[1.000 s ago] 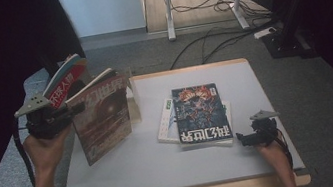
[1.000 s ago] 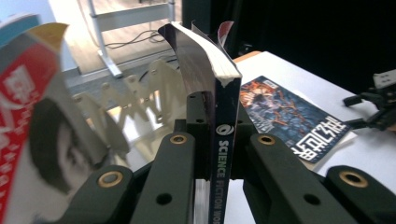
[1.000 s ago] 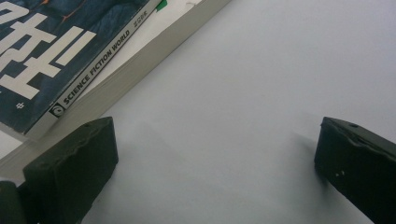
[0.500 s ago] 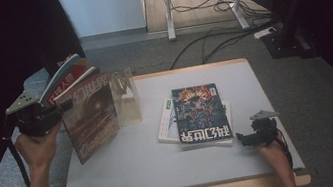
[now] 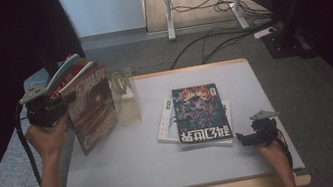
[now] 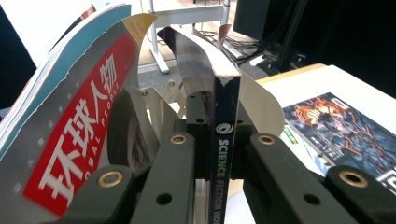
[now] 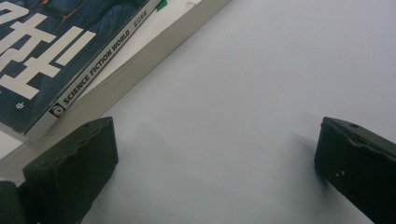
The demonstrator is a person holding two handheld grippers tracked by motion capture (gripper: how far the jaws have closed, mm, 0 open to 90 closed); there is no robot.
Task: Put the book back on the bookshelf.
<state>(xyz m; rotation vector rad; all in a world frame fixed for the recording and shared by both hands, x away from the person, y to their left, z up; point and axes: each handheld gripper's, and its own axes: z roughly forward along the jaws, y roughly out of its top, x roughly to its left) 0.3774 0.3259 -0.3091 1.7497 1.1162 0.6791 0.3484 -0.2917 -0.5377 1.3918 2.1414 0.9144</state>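
Off the table's left edge, a dark-spined Science Fiction World magazine (image 6: 227, 154) is clamped upright by the left gripper (image 6: 219, 163); the right gripper (image 7: 215, 154) is rested wide open, empty, beside the stacked magazines (image 5: 201, 113).

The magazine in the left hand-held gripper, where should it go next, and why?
Probably a little further toward the red magazines standing at the table's left edge, to slot in beside them. The left hand-held gripper is shut on the magazine by its spine, held upright and off the table, right next to those magazines and the clear stand. The right hand-held gripper rests open near the stack.
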